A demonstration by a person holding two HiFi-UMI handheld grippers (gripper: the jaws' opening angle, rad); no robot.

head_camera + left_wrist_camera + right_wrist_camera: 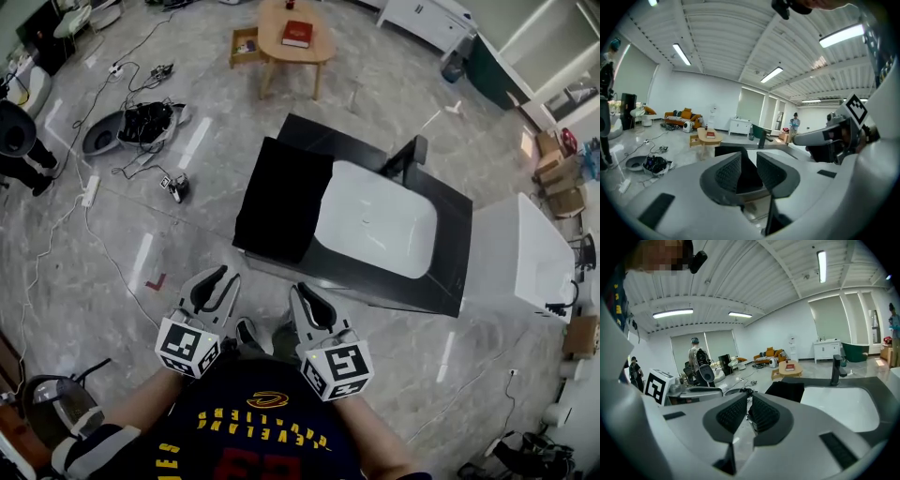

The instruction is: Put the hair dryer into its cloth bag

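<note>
A black cloth bag (281,197) lies flat on the left part of a black counter (450,220), beside a white basin (380,220). It also shows in the left gripper view (729,150) and the right gripper view (787,391). No hair dryer is in sight in any view. Both grippers hang close to my chest, short of the counter's near edge and apart from the bag. My left gripper (223,277) (749,157) is open with nothing between its pads. My right gripper (298,291) (746,398) shows only a thin gap, also empty.
A black faucet (412,152) stands at the basin's far side. A white block (520,248) adjoins the counter on the right. On the floor lie cables and a dark bundle (141,122); a wooden table (295,56) with a red book stands beyond. A person (696,357) stands in the room.
</note>
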